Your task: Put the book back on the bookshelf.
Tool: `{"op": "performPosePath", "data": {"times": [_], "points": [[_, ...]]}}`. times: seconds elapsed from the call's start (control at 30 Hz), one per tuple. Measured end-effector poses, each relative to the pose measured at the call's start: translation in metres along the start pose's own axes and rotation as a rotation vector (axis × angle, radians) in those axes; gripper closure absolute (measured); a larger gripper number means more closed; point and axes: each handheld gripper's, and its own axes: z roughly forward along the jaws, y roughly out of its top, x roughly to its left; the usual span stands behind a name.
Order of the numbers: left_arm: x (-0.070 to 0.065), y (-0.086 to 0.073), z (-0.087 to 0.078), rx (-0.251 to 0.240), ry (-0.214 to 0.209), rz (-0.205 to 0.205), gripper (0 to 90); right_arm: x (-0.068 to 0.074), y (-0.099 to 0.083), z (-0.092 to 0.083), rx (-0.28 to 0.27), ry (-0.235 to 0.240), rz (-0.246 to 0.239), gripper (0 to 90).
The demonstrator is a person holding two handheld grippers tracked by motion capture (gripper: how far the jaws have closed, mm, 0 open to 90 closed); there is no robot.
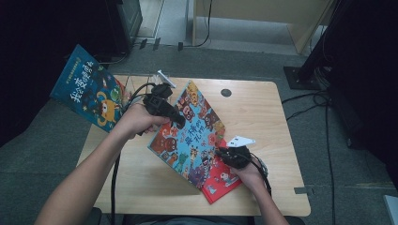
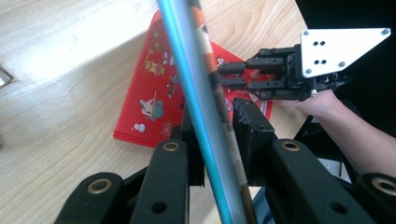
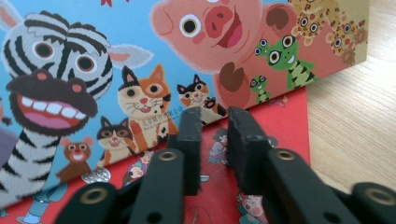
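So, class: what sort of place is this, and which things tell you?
Probably a workroom or lab set up for recording: a small wooden table on grey carpet, loose cables across the floor, and picture books laid out for handling.

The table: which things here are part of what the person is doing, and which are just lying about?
Part of the job:
animal picture book, its edge gripped by the left gripper
red book beneath it
right gripper, open over the red book

Lying about:
dark blue book at the table's left end
cables on the floor
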Motion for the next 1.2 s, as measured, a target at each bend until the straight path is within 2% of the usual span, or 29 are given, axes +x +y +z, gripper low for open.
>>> {"op": "performPosePath", "data": {"times": [0.03, 0.13, 0.23, 0.33, 0.4, 0.63, 0.73, 1.03, 1.2], "points": [[0.002, 0.001, -0.001, 0.004, -0.005, -0.007, 77.5, 0.000, 0.000, 0.000, 0.001, -0.001, -0.007, 71.1], [0.007, 0.002, -0.005, 0.013, -0.015, -0.027, 78.4, -0.001, 0.000, -0.001, 0.003, -0.009, -0.009, 70.3], [0.010, 0.002, -0.013, 0.004, -0.008, -0.031, 79.7, -0.005, -0.001, -0.005, -0.005, -0.020, 0.001, 69.6], [0.010, 0.002, -0.021, -0.002, -0.002, -0.019, 81.5, -0.008, -0.001, -0.008, -0.014, -0.025, 0.016, 69.6], [0.007, 0.003, -0.024, 0.010, 0.017, 0.000, 81.6, -0.009, -0.001, -0.008, -0.018, -0.026, 0.022, 69.7], [-0.009, 0.004, -0.033, 0.048, 0.079, 0.061, 81.5, -0.008, -0.001, -0.008, -0.020, -0.025, 0.017, 69.8], [-0.010, 0.003, -0.037, 0.057, 0.088, 0.061, 81.5, -0.009, -0.001, -0.009, -0.020, -0.024, 0.018, 69.8], [-0.004, -0.011, -0.056, 0.021, 0.101, 0.046, 81.4, -0.009, -0.001, -0.009, -0.031, -0.024, 0.017, 69.5], [-0.001, -0.020, -0.068, -0.006, 0.103, 0.030, 81.3, -0.009, 0.000, -0.006, -0.041, -0.020, 0.005, 65.6]]}}
